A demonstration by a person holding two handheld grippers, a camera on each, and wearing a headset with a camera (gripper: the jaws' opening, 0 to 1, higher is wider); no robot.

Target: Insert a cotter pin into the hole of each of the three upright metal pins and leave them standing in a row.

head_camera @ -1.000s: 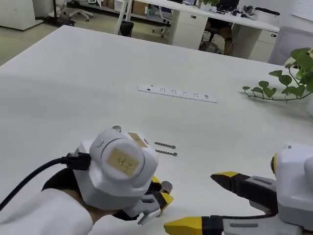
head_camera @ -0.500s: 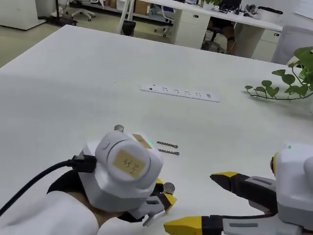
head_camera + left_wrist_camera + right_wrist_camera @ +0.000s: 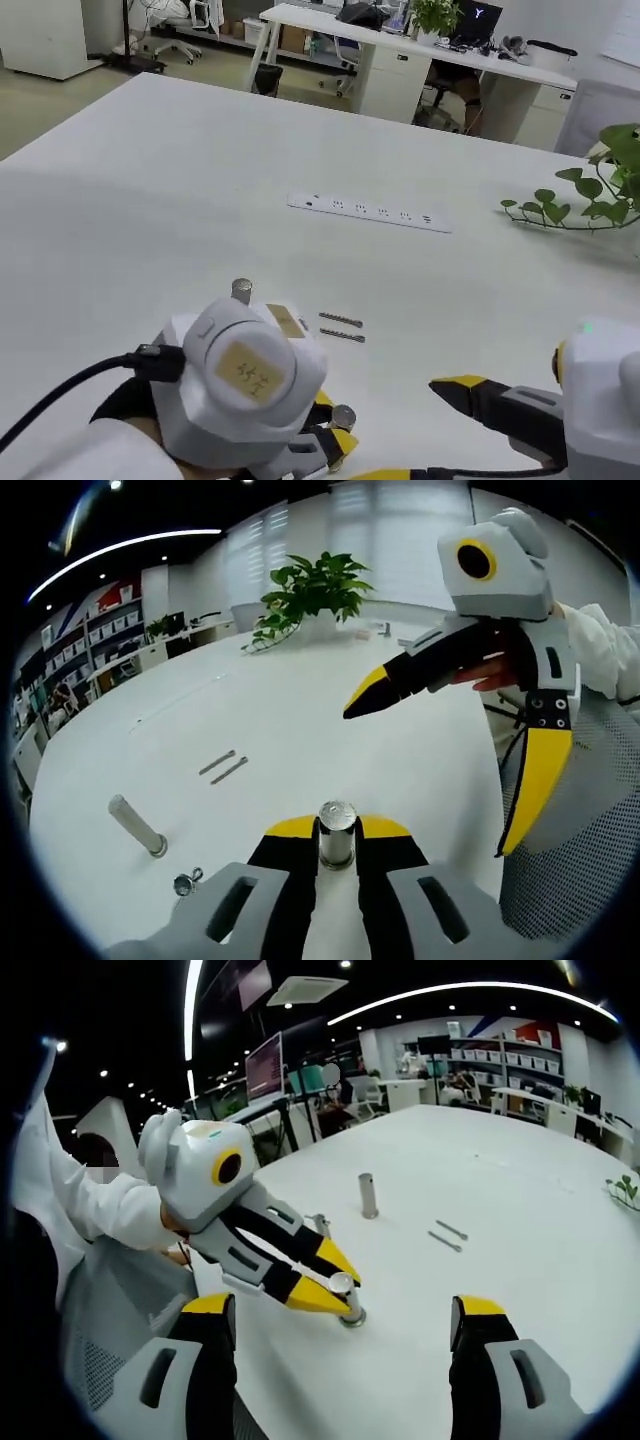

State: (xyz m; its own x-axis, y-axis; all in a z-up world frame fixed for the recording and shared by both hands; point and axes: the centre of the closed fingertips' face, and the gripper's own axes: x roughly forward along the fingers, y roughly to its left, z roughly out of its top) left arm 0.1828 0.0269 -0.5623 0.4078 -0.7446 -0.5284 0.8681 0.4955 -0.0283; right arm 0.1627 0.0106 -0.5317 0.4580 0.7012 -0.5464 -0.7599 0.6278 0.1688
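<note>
The left gripper [image 3: 338,827] grips one upright metal pin [image 3: 337,842] between its jaws. The right gripper [image 3: 345,1310], jaws wide apart, faces it. Count: a second metal pin [image 3: 241,291] standing, two cotter pins [image 3: 340,320] lying flat nearby.

Hardly any words to read here.
A yellow sticker [image 3: 247,368] on top of the left gripper [image 3: 334,422] has small dark marks, but they are too blurry to read. A tan sticker [image 3: 288,321] just behind it is too small to read. Far back, a dark screen [image 3: 481,20] shows a white mark like the letter Y.
</note>
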